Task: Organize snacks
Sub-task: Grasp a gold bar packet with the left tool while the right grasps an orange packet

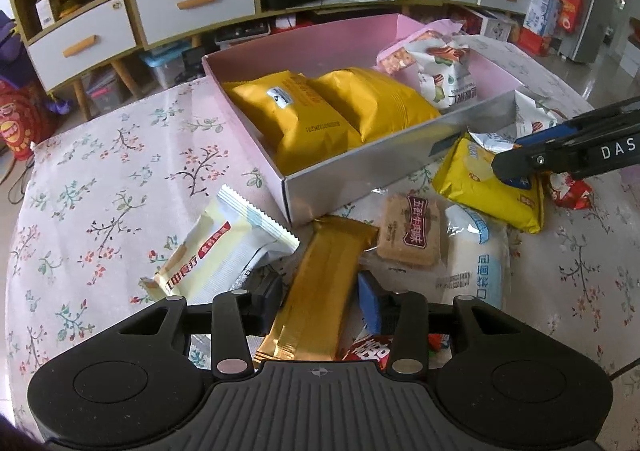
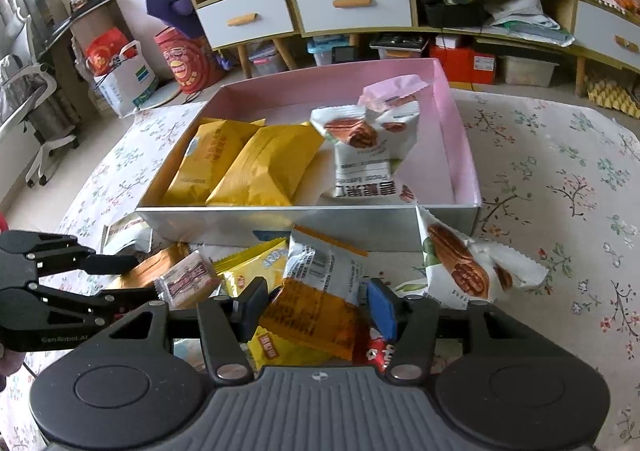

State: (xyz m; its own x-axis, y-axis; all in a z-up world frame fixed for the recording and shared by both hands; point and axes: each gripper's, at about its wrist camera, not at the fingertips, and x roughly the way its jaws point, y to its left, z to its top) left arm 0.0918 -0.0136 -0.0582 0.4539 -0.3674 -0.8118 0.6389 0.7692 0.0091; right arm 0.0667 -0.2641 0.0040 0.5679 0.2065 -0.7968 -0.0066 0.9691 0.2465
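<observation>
A pink-lined box (image 1: 362, 161) (image 2: 304, 219) on the flowered tablecloth holds two yellow packets (image 1: 328, 111) (image 2: 244, 163) and a white pecan packet (image 1: 440, 79) (image 2: 368, 155). Loose snacks lie in front of it. My left gripper (image 1: 318, 301) is shut on a gold packet (image 1: 320, 291). My right gripper (image 2: 316, 307) is shut on an orange-and-white packet (image 2: 320, 291); it also shows in the left wrist view (image 1: 520, 163) over a yellow packet (image 1: 484, 191). The left gripper shows at the left of the right wrist view (image 2: 120, 275).
A cream wafer packet (image 1: 224, 251), a brown biscuit pack (image 1: 410, 235), a white-blue bag (image 1: 476, 255) and a second pecan packet (image 2: 464, 267) lie near the box. Behind the table stands a drawer cabinet (image 1: 192, 7) with clutter on the floor.
</observation>
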